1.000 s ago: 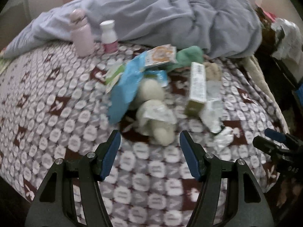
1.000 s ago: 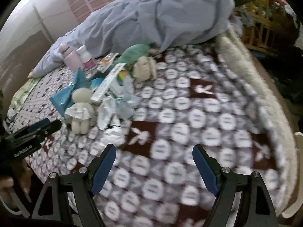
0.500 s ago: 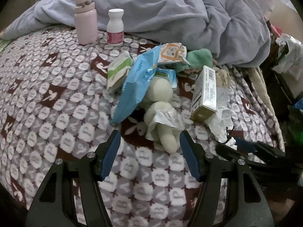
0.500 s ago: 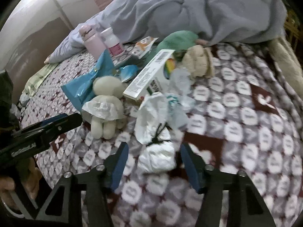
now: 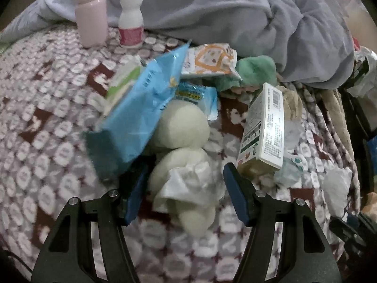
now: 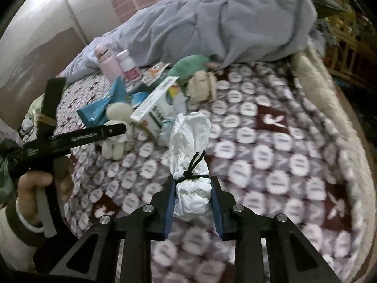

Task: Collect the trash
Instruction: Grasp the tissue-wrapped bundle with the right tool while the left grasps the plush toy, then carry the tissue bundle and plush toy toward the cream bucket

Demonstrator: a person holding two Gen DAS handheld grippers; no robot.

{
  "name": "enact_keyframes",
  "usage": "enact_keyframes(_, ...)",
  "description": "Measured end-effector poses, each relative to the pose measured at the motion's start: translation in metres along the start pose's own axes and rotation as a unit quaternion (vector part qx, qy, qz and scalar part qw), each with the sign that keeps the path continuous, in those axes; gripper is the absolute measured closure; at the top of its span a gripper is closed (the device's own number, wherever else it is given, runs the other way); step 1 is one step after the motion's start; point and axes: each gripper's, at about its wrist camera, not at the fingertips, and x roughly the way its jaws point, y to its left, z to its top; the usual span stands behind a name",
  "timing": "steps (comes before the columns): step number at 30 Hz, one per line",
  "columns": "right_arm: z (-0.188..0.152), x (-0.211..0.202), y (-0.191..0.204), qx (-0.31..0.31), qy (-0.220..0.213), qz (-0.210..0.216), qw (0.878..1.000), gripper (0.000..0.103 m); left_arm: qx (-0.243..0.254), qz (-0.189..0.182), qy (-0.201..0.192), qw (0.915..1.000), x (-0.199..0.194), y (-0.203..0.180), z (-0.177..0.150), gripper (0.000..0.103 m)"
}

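The right tool (image 6: 192, 200) pinches a white crumpled bundle (image 6: 192, 165) between its blue pads — a wad of thin plastic or tissue, cinched near its lower part by a knotted black cord (image 6: 193, 167), its looser top flaring upward. It sits above the patterned bed cover (image 6: 271, 160); whether it touches the cover, I cannot tell.

The left tool (image 5: 185, 195) is spread wide around a cream plush toy (image 5: 183, 146) with a white scrap (image 5: 190, 184) draped over it. Just beside lie a blue plastic wrapper (image 5: 139, 115), an orange-printed packet (image 5: 209, 59) and a green-and-white carton (image 5: 264, 127), all in one heap on the bed. Farther back, a pink bottle (image 5: 90, 15) and a white bottle with a pink label (image 5: 131, 21) stand upright against the grey duvet (image 5: 247, 16).
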Motion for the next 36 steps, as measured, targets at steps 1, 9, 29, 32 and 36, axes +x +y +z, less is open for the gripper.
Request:
enact_keyframes(1, -0.001, -0.001, -0.003, 0.003, -0.001, -0.003, 1.000, 0.076, -0.006, -0.008, 0.002, 0.9999, 0.002, 0.001, -0.001, 0.056)
enact_keyframes(9, -0.004, -0.009, -0.015, 0.024, -0.011, -0.009, 1.000, 0.076, 0.008, -0.051, -0.015, 0.9985, -0.031, -0.006, -0.018, 0.076)
enact_keyframes(29, -0.018, -0.068, -0.052, 0.056, -0.057, -0.050, 0.996, 0.076, 0.136, -0.100, -0.058, 0.9839, -0.099, -0.125, -0.045, 0.076)
enact_keyframes(32, -0.021, -0.076, -0.061, 0.064, -0.063, -0.060, 0.994, 0.076, 0.155, -0.101, -0.062, 0.9809, -0.099, -0.145, -0.048, 0.076)
enact_keyframes(36, -0.026, -0.088, -0.076, 0.078, -0.070, -0.071, 0.992, 0.076, 0.176, -0.107, -0.061, 0.9766, -0.098, -0.170, -0.051, 0.076)
